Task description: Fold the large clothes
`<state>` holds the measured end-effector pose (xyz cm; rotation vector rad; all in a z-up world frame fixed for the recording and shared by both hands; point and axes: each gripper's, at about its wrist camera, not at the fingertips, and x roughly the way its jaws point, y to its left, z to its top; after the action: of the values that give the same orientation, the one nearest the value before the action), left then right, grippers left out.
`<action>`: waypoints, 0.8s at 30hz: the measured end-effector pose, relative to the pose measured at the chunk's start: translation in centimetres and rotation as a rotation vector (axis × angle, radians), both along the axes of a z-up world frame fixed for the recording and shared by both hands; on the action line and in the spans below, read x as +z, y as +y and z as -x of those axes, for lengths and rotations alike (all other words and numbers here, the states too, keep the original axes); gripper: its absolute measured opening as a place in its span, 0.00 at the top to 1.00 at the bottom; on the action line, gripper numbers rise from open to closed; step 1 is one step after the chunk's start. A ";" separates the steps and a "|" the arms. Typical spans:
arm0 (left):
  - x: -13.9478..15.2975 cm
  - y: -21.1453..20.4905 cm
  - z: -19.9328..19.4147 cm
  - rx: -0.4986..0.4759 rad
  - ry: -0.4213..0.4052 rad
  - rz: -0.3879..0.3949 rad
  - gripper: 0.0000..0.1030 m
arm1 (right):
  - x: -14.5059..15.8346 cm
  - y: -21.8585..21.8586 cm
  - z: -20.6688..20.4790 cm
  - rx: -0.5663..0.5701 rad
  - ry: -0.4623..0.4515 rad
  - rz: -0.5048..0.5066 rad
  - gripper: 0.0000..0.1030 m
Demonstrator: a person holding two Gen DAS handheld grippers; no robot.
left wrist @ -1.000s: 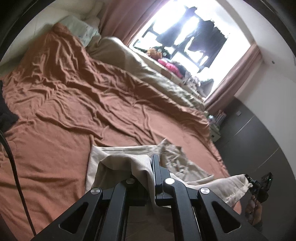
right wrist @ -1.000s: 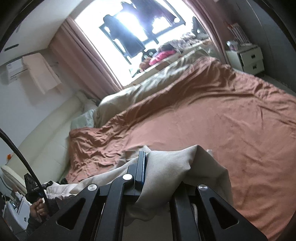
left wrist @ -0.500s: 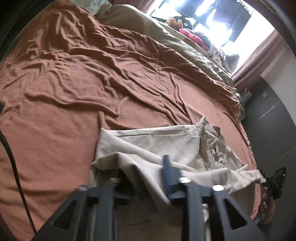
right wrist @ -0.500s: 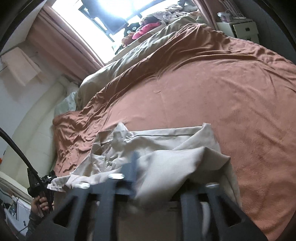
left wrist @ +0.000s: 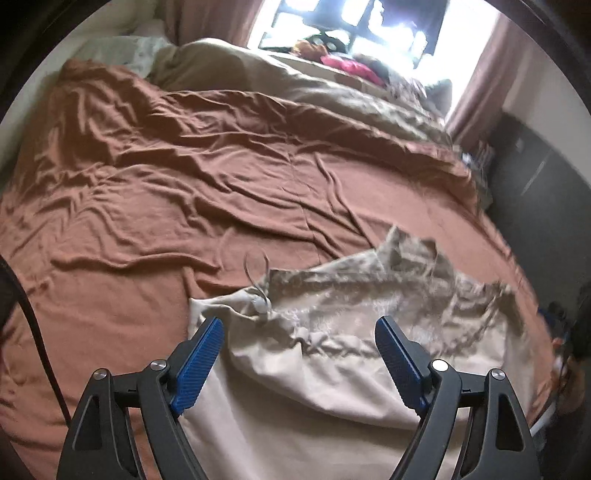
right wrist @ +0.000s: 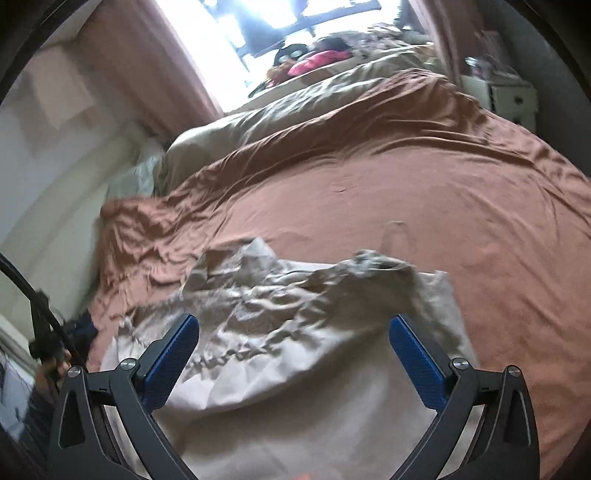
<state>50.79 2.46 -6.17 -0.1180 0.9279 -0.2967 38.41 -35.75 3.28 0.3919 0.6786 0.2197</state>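
Beige garment (left wrist: pixel 332 354) lies crumpled on a bed's rust-brown sheet (left wrist: pixel 184 192), near the front edge. In the left wrist view its long axis runs sideways, a drawstring end pointing left. The left tool (left wrist: pixel 297 360) is spreading apart above the cloth, blue pads clear of it. In the right wrist view the garment (right wrist: pixel 288 332) again stretches sideways, rumpled along its far edge; the right tool (right wrist: pixel 293 360) is also widening, gripping nothing.

Rust-brown bedspread (left wrist: pixel 221 184) over wide bed; bright window (right wrist: pixel 280 22), pink curtains (right wrist: pixel 147 66), white nightstand (right wrist: pixel 511 98)
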 end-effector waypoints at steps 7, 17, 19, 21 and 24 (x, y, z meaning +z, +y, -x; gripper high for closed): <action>-2.8 -5.0 -0.7 -0.124 0.114 -0.116 0.28 | -1.3 6.6 -3.7 0.139 0.142 0.174 0.16; -9.1 -9.2 -1.4 -0.248 0.273 -0.217 0.32 | -6.6 10.6 -8.2 0.242 0.347 0.293 0.34; -10.1 -9.4 -1.7 -0.254 0.289 -0.226 0.33 | -7.1 10.6 -8.4 0.242 0.343 0.317 0.37; -10.7 -9.7 -1.7 -0.264 0.278 -0.231 0.37 | -7.1 10.5 -8.4 0.228 0.328 0.353 0.55; -10.4 -10.2 -2.0 -0.275 0.266 -0.221 0.73 | -6.9 9.9 -8.7 0.220 0.319 0.338 0.83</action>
<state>52.79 -7.77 -16.59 0.1800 1.2376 -0.4374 47.10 -25.80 -3.57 0.0251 1.0561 0.2476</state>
